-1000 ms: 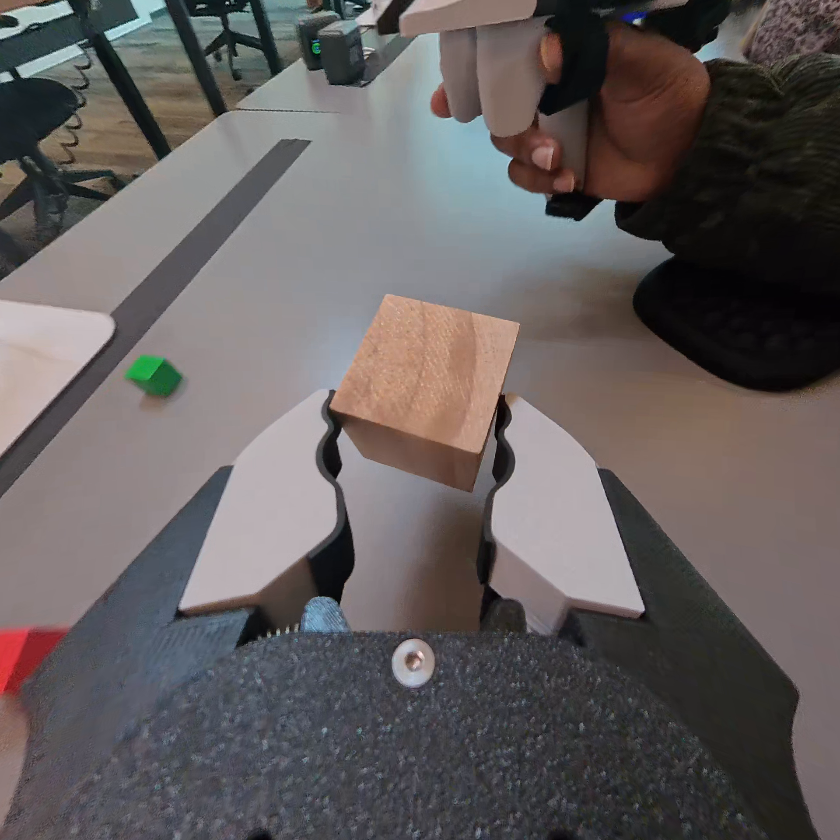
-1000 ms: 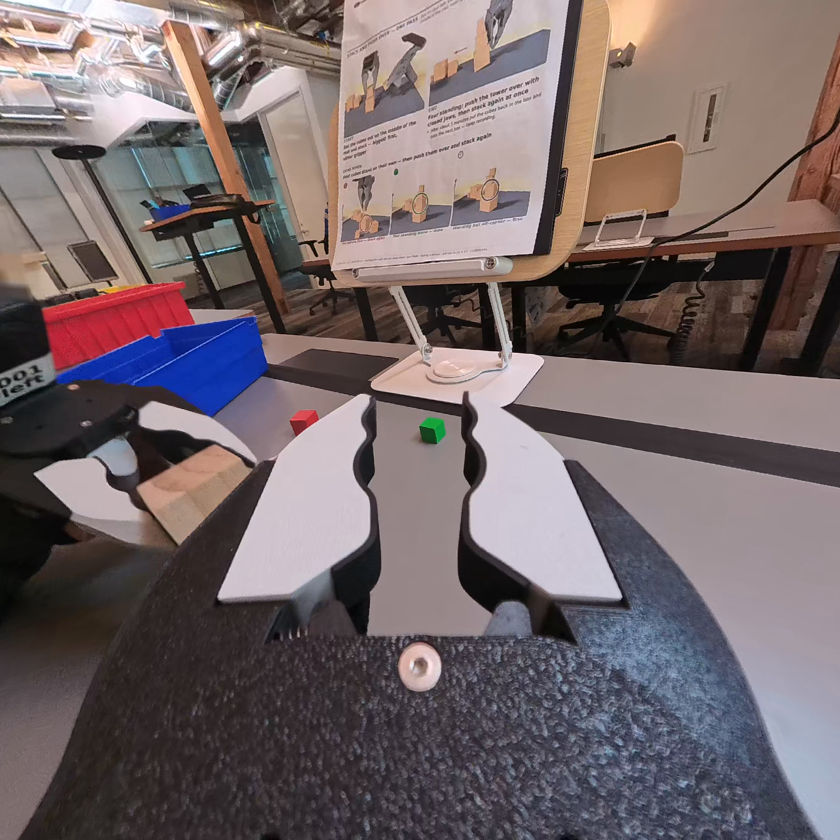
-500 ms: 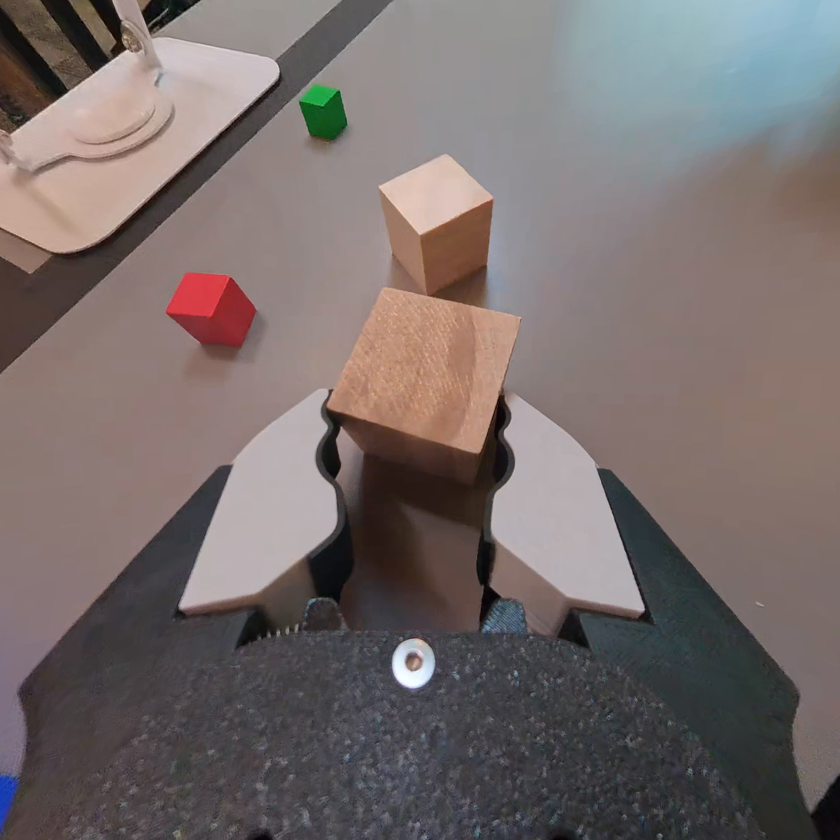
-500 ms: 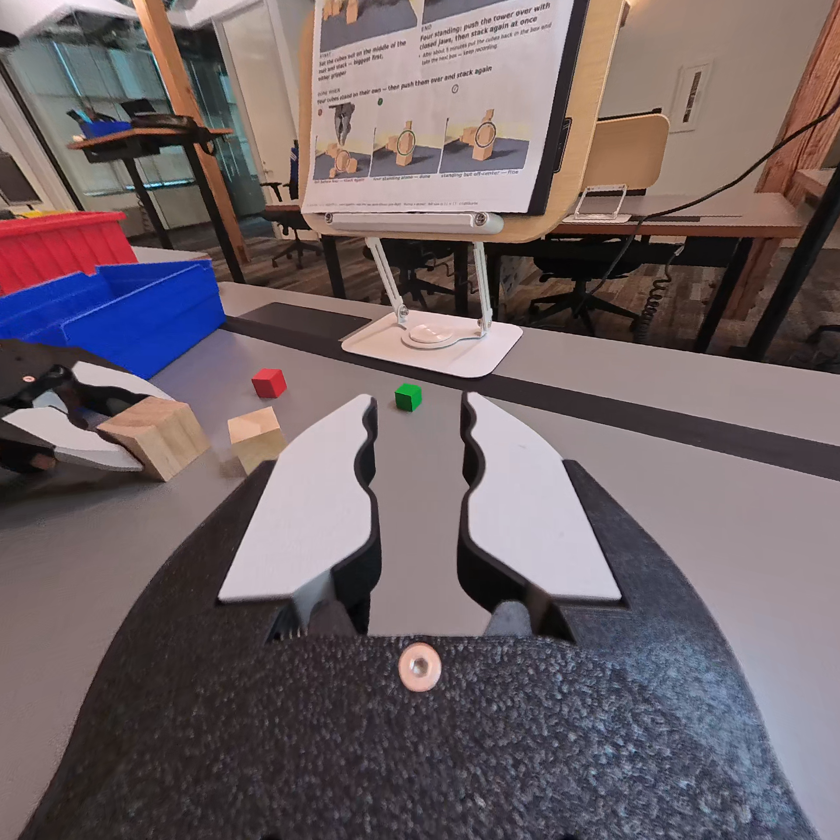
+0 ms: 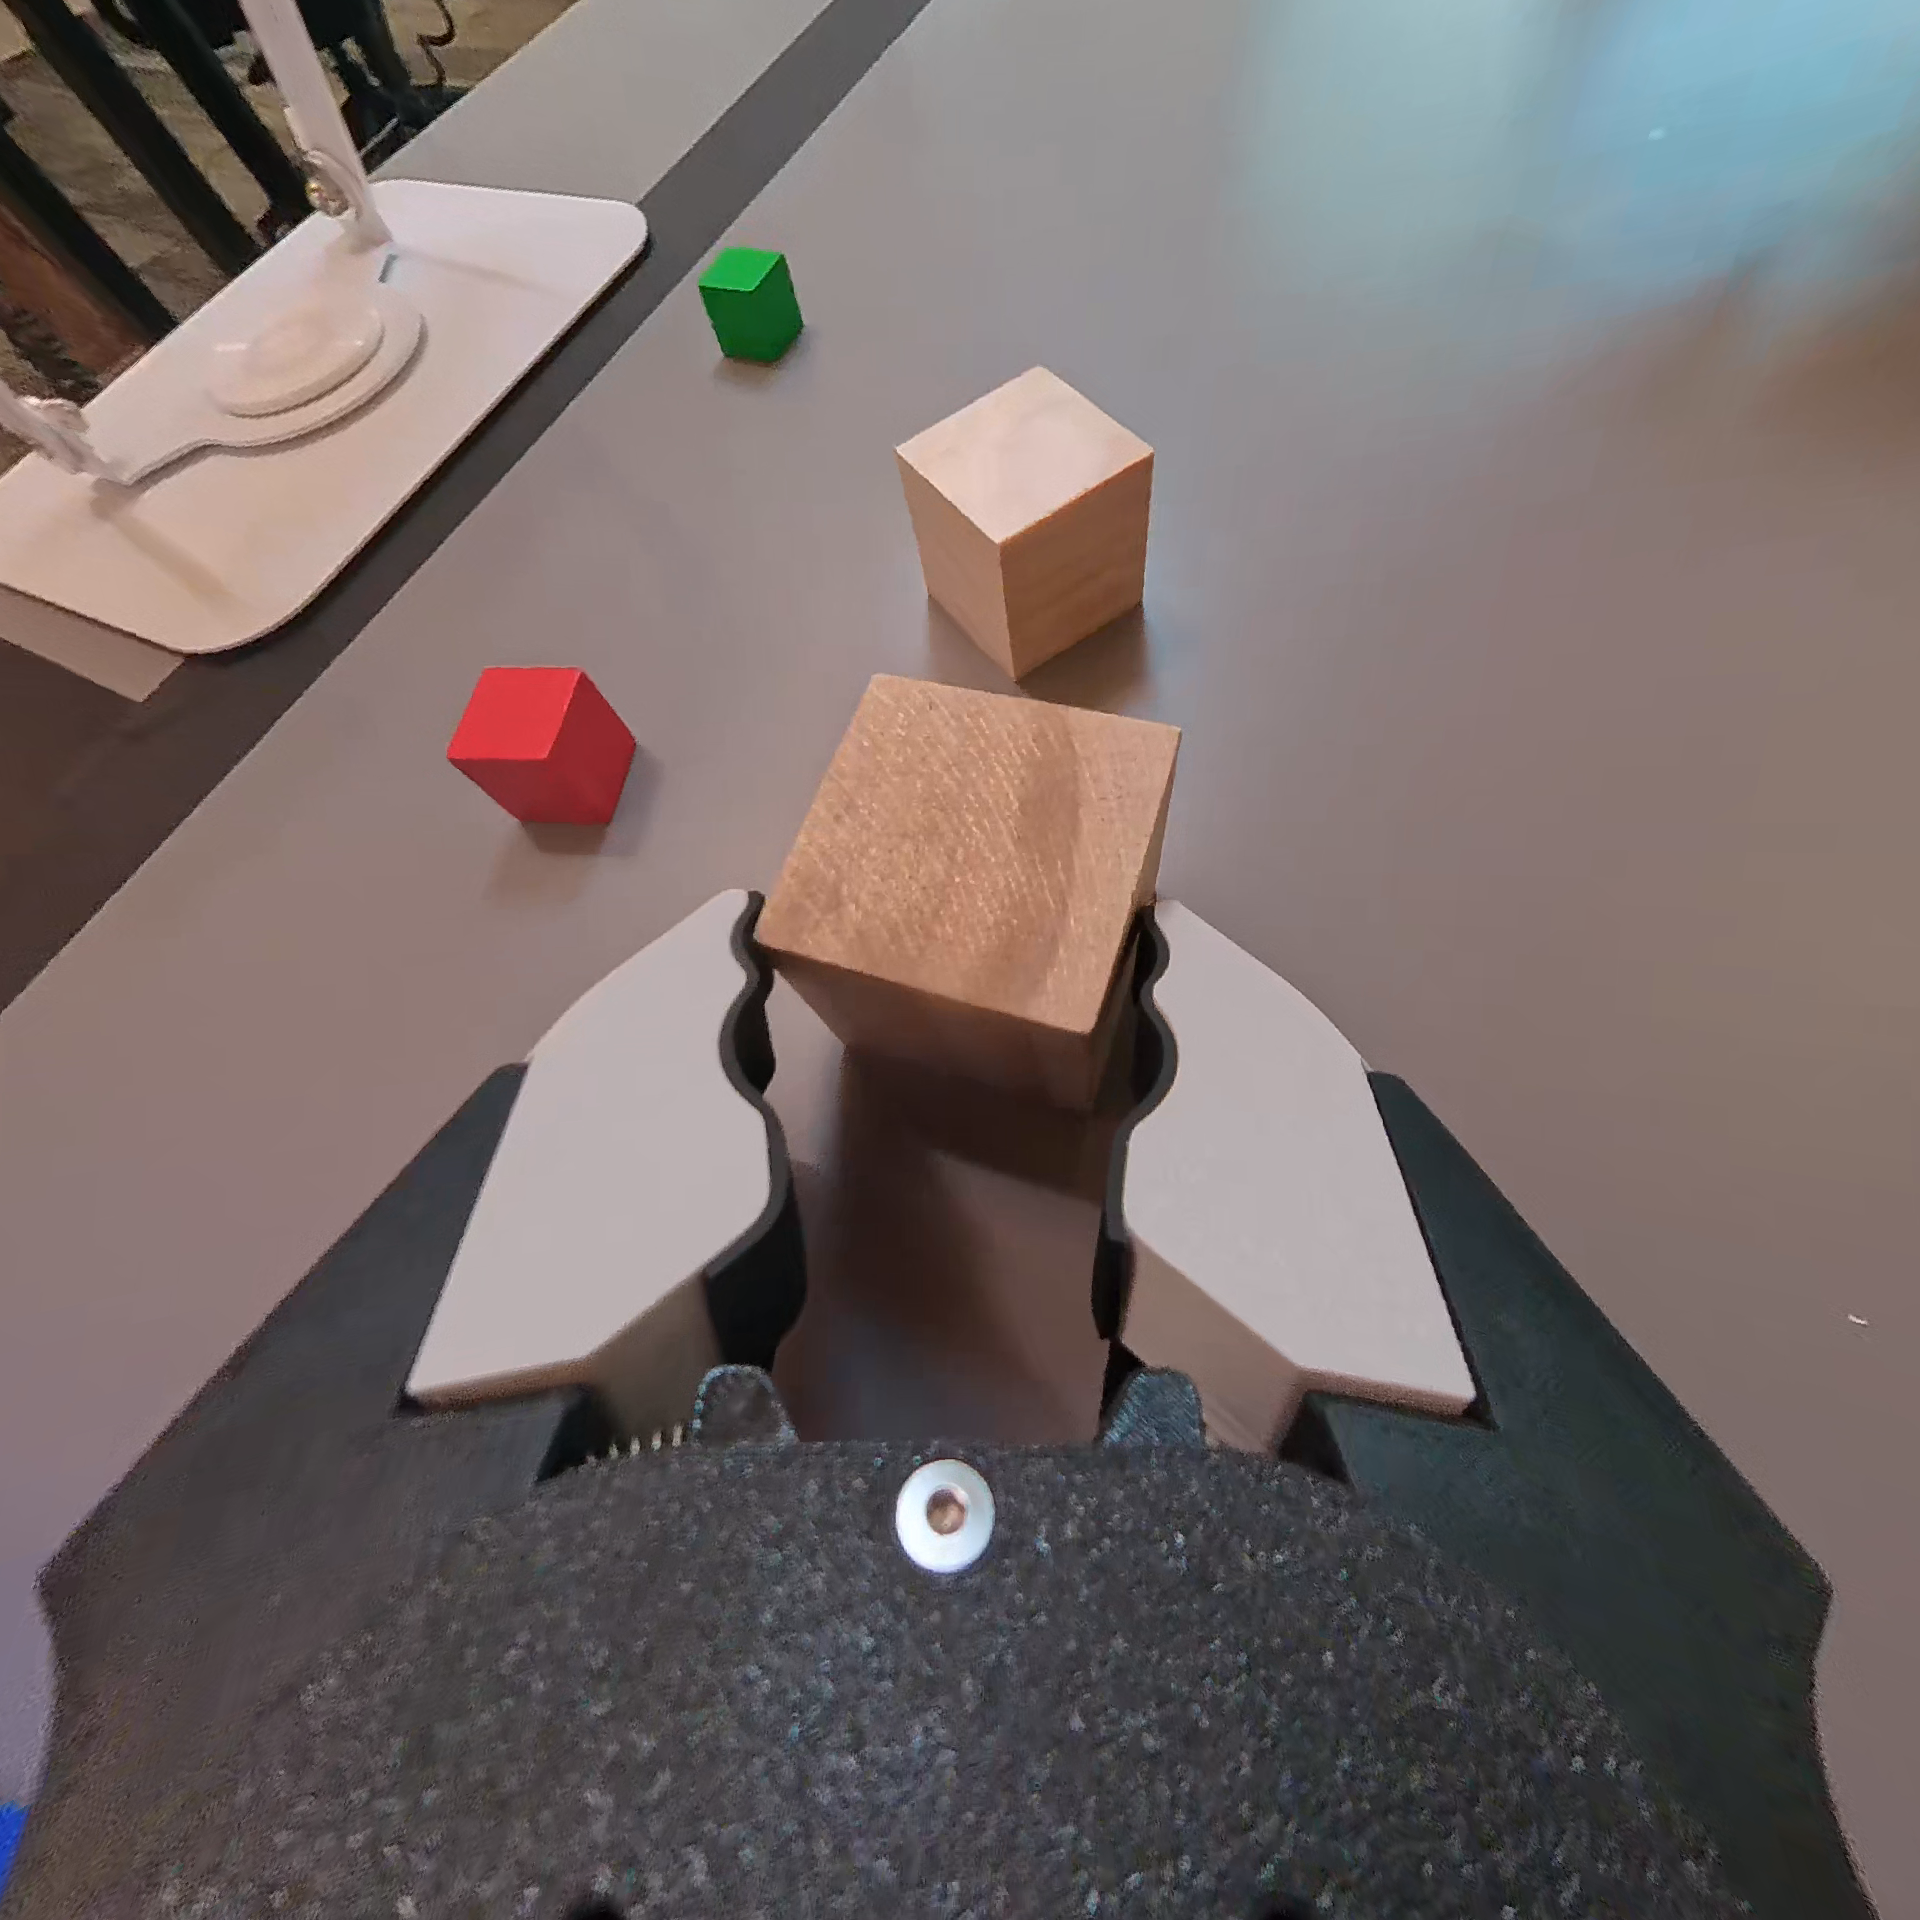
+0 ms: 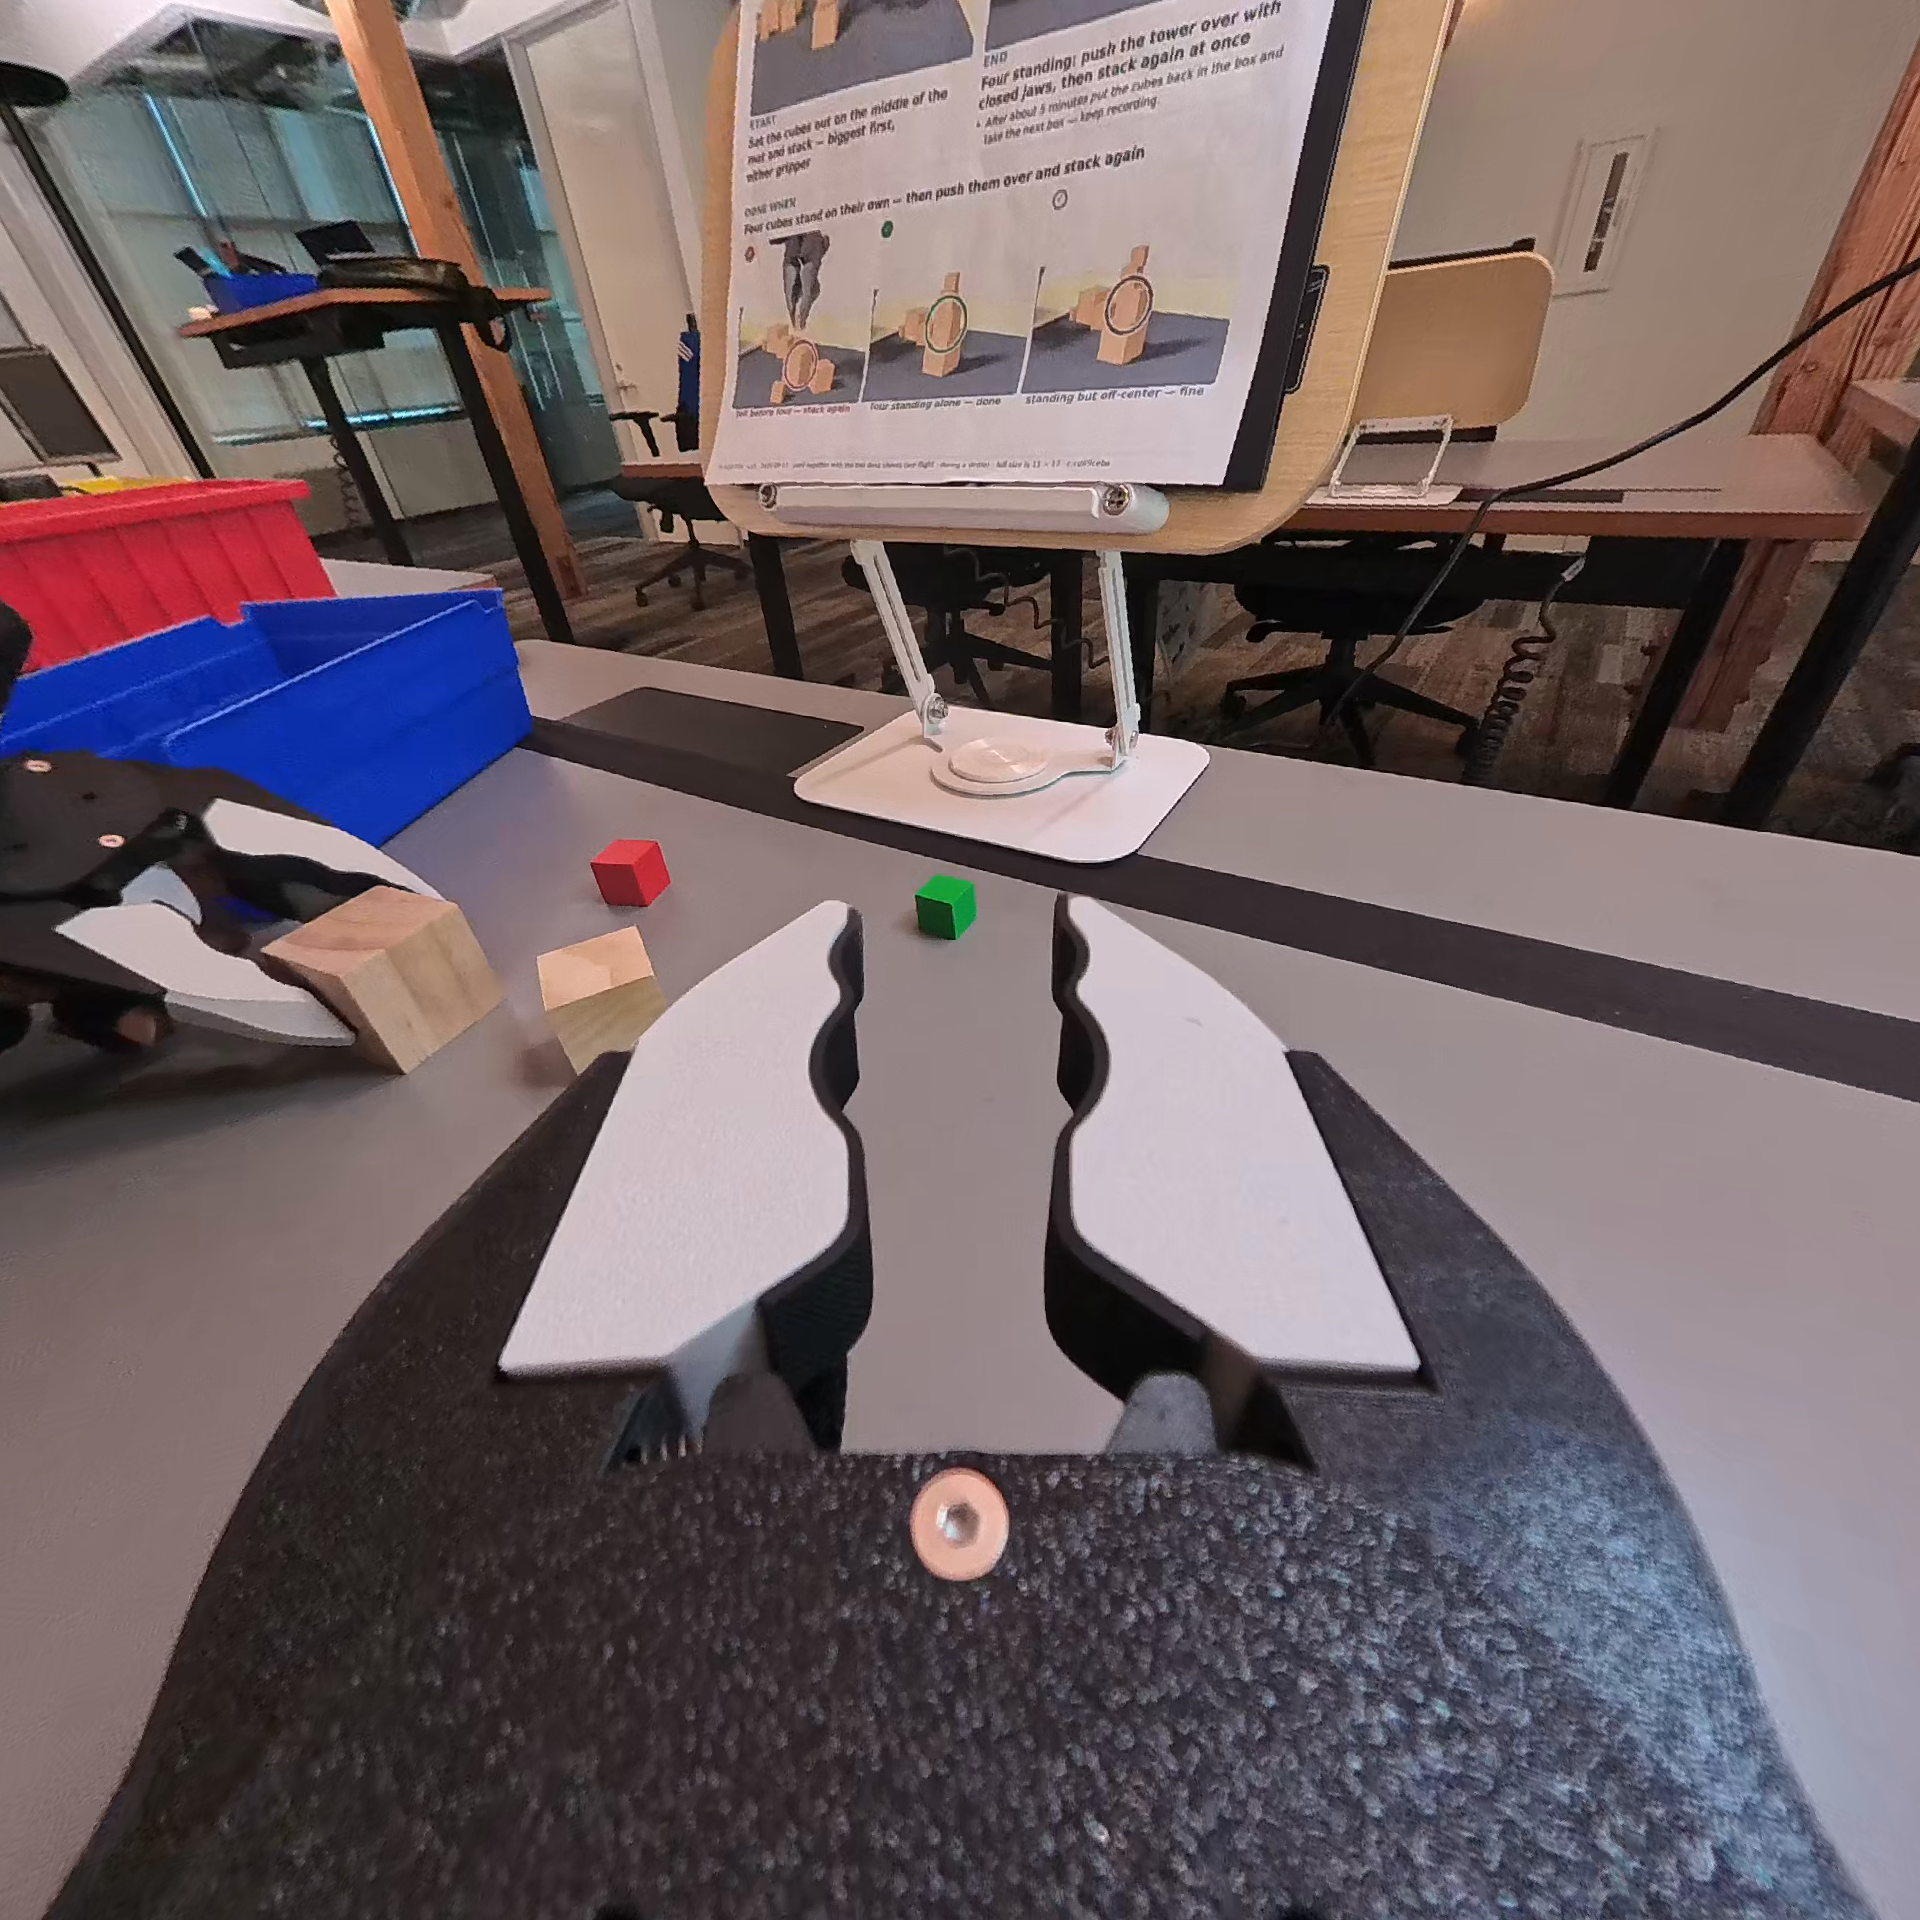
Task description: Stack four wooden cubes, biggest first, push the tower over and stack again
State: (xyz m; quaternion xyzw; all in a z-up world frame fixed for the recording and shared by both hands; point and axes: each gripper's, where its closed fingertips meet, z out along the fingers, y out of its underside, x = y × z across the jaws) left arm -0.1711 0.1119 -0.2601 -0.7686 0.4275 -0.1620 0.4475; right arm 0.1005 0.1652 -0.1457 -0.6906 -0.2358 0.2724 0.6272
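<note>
4 cubes on the grey table (image 6: 1558,1039): 1 large wooden cube (image 5: 971,883), 1 smaller pale wooden cube (image 5: 1029,509), 1 red cube (image 5: 540,743), 1 green cube (image 5: 748,301); also 1 blue bin (image 6: 343,696), 1 red bin (image 6: 145,551), 1 white stand (image 6: 997,779) with a printed sheet. Left gripper (image 5: 945,935) is clamped wide on the large wooden cube, tilted, low over the table just short of the pale cube. Right gripper (image 6: 956,935) has jaws part-open on air, green cube beyond its tips.
</note>
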